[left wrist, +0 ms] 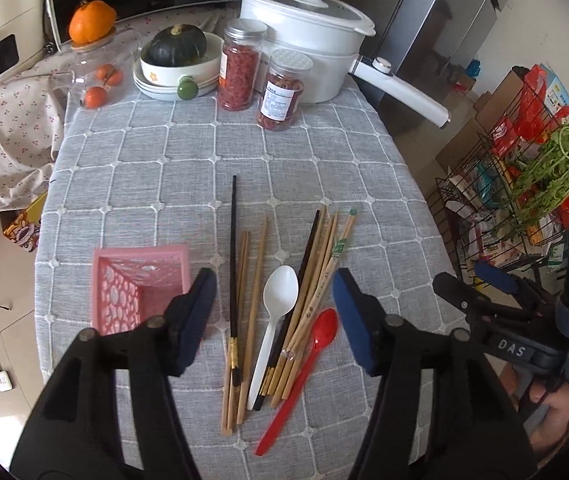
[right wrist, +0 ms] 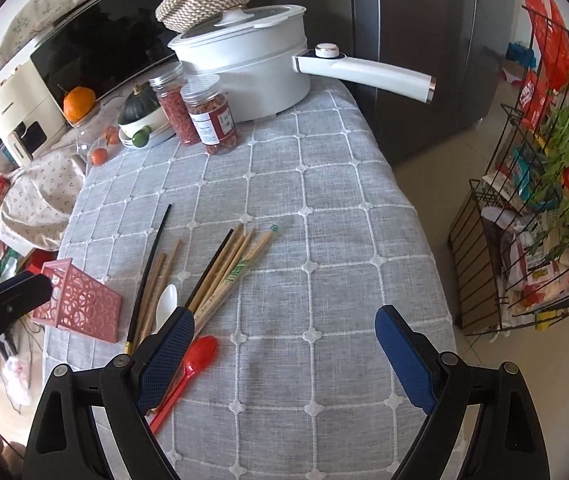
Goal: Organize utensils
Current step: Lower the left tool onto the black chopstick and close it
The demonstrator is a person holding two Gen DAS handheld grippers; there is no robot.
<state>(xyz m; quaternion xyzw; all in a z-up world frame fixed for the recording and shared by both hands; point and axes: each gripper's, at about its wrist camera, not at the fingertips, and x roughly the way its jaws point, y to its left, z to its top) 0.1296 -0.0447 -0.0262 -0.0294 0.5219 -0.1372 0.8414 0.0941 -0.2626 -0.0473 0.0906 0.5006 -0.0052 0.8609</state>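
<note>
Two spoons (left wrist: 280, 312) (white, red) beside chopsticks (left wrist: 316, 280)

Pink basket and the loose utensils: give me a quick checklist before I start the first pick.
1. Pink basket empty and reachable: ok, but it lies on its side, its opening facing the left-wrist camera.
2. Left claw free: ok, open, nothing between the pads, above the utensils.
3. Right claw free: ok, open over bare tablecloth.
4. White spoon free to lift: cannot tell, chopsticks crowd its right side.
5. Red spoon free: not ok, its handle touches the chopstick ends.
6. Jars clear of the work area: ok.
</note>
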